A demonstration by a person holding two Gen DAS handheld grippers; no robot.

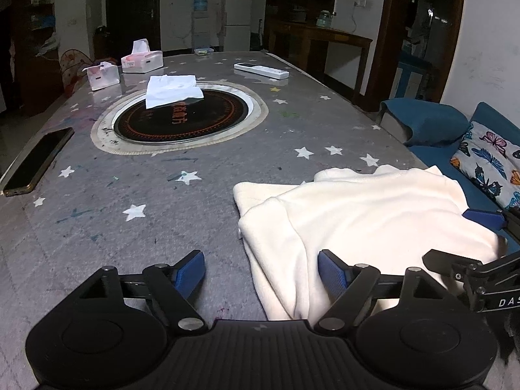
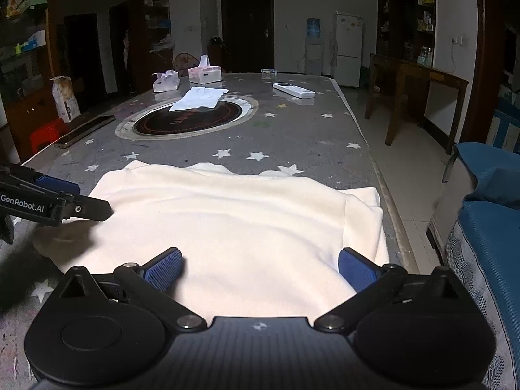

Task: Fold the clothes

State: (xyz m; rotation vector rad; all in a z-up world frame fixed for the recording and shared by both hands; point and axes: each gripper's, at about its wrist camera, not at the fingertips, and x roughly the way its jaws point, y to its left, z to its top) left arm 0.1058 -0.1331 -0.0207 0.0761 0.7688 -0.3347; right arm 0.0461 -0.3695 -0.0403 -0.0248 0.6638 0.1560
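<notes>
A cream fleece garment [image 1: 364, 217] lies partly folded at the near right corner of the grey star-patterned table [image 1: 195, 195]; it also fills the middle of the right wrist view [image 2: 227, 221]. My left gripper [image 1: 261, 271] is open, low over the garment's left edge, with its right pad [image 1: 331, 273] on the cloth. My right gripper [image 2: 260, 268] is open over the garment's near edge, jaws wide apart. The right gripper's fingers [image 1: 481, 219] show at the right of the left view. A folded white garment [image 1: 172, 90] lies farther back on the round cooktop [image 1: 182, 120].
A phone [image 1: 35, 162] lies at the left table edge. Two tissue boxes [image 1: 142, 60] and a white remote [image 1: 261, 70] sit at the far end. A blue sofa with a butterfly cushion [image 1: 487, 159] stands close to the right table edge.
</notes>
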